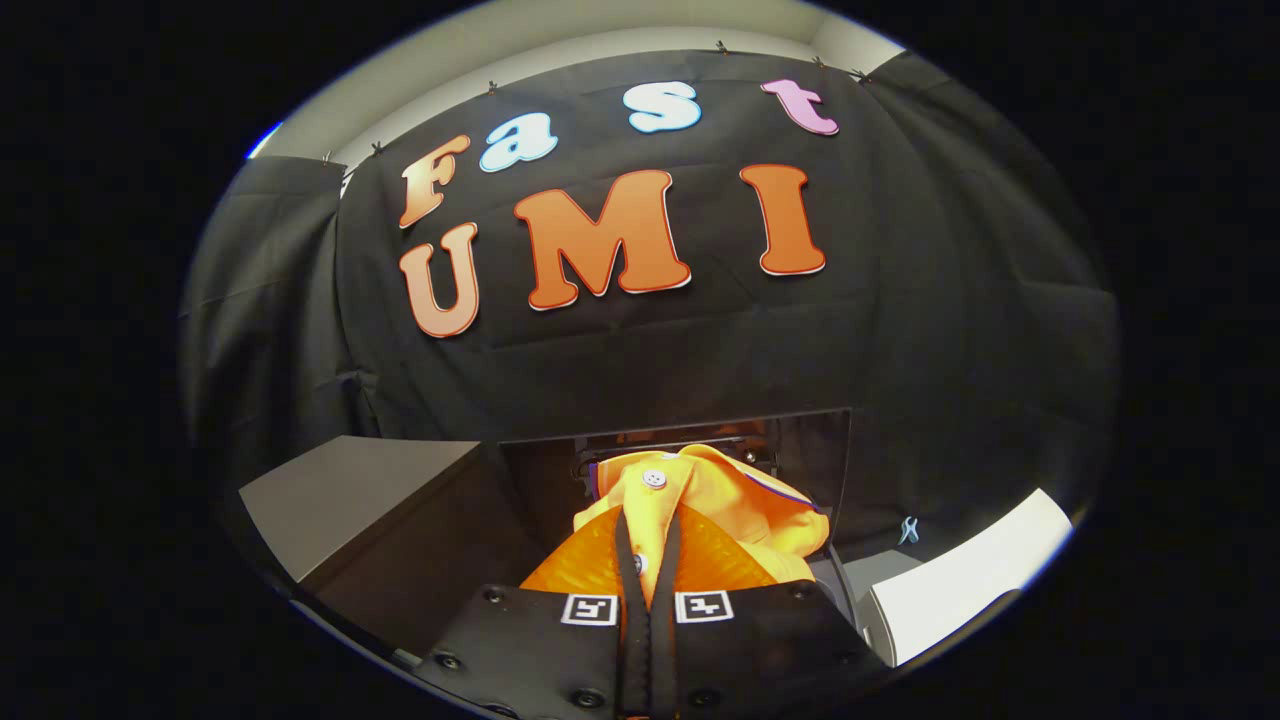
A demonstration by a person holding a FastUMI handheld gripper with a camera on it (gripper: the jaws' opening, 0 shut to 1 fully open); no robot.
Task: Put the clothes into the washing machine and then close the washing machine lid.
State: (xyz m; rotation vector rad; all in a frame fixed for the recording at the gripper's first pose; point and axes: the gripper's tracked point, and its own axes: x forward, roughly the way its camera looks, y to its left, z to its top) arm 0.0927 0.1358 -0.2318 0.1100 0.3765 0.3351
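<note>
where a grey box (350,500) flanks them, fingers (632,560) pinch the orange shirt (740,510).

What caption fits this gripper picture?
Gripper shut on an orange shirt, lifted before the black cloth wall.

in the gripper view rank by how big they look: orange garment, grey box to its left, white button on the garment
1. grey box
2. orange garment, pinched between the gripper fingers; close to the camera, so 1 and 2 are unsure
3. white button
</note>
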